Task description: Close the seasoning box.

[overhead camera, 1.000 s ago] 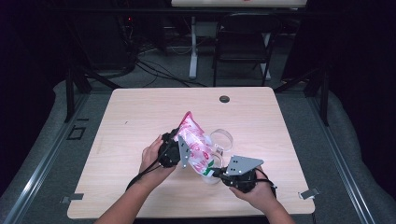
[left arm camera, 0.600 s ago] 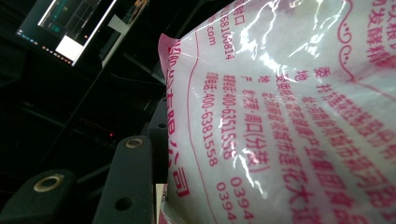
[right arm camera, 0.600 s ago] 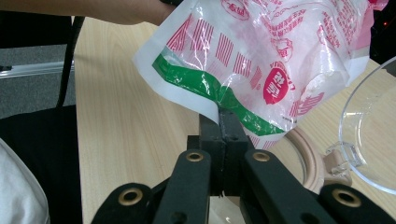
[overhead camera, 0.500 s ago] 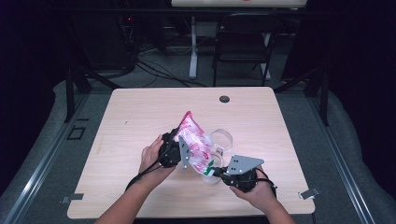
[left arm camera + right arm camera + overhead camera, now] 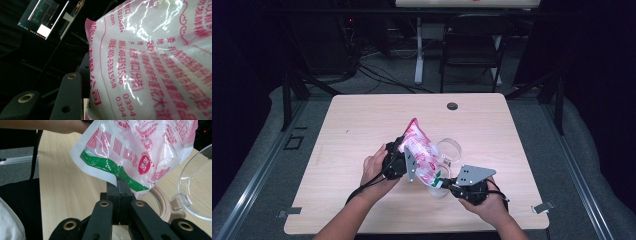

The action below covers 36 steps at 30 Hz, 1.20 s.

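- Bag [image 5: 419, 155]: pink-and-white printed plastic pouch with a green band at the lower edge, holding white powder or grain. Held tilted above the table [image 5: 362, 125], near its front middle, top corner pointing up and away from the person.
- Left gripper [image 5: 398, 162] sits on the bag's left side. Jaws stand partly apart with the bag's body between them; in the left gripper view the film lies against the jaw, so it reads as clamped on the bag.
- Right gripper [image 5: 447, 184] is below and right of the bag. In the right gripper view the jaws are fully pinched together on the bag's bottom corner [image 5: 119, 178], at the green band.
- Handling, my read: soft, crinkly, slick film; the contents shift, so the weight sags to the low end. Moderately heavy for a pouch. Film can slide out of a corner pinch or tear there.
- Best hold, judged: a sealed seam or corner for the pinch, plus a wide grip across the filled body for support. That is about how it is held now.
- Clear lid [image 5: 197, 195]: hinged, standing open, just right of the bag, behind the right gripper.
- Round container rim [image 5: 160, 202]: beige, under the bag's lower corner, joined to the lid. Can't tell what is inside.
- Looks like a set-up to pour or open over the container. Risk is spilling past the rim.
- Small dark round disc [image 5: 452, 106] lies on the table well beyond the bag.
- Chair [image 5: 472, 45] stands past the table's far edge.
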Motion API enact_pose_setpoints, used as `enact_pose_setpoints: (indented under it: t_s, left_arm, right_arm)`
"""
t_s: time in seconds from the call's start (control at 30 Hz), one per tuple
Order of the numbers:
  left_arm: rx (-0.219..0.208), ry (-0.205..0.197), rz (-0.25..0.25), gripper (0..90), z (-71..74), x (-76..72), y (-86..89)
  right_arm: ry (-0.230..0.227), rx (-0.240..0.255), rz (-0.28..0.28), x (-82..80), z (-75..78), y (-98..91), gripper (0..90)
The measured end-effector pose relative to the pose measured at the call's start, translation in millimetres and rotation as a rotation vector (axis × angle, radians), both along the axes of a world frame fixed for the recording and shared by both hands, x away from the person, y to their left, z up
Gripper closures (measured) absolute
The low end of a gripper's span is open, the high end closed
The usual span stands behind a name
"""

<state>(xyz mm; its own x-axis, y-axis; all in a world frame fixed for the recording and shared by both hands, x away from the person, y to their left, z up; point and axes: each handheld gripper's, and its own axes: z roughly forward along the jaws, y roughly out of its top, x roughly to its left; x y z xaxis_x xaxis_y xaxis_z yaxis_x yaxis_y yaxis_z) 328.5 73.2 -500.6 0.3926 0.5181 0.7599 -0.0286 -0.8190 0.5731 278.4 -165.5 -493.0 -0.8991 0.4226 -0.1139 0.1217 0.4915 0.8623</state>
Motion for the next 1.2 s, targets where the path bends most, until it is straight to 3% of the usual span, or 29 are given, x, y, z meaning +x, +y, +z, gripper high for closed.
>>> enact_pose_setpoints:
  t_s: [0.2,1.2]
  left_arm:
    - [0.004,-0.030,-0.004,59.4,0.0,-1.1,-0.9]
    - [0.042,-0.061,-0.006,59.6,2.4,-4.8,-2.7]
  right_arm:
    - [0.002,-0.001,-0.004,0.9,-0.7,-1.0,90.0]
    - [0.014,-0.016,-0.035,5.1,-5.8,-3.5,90.0]
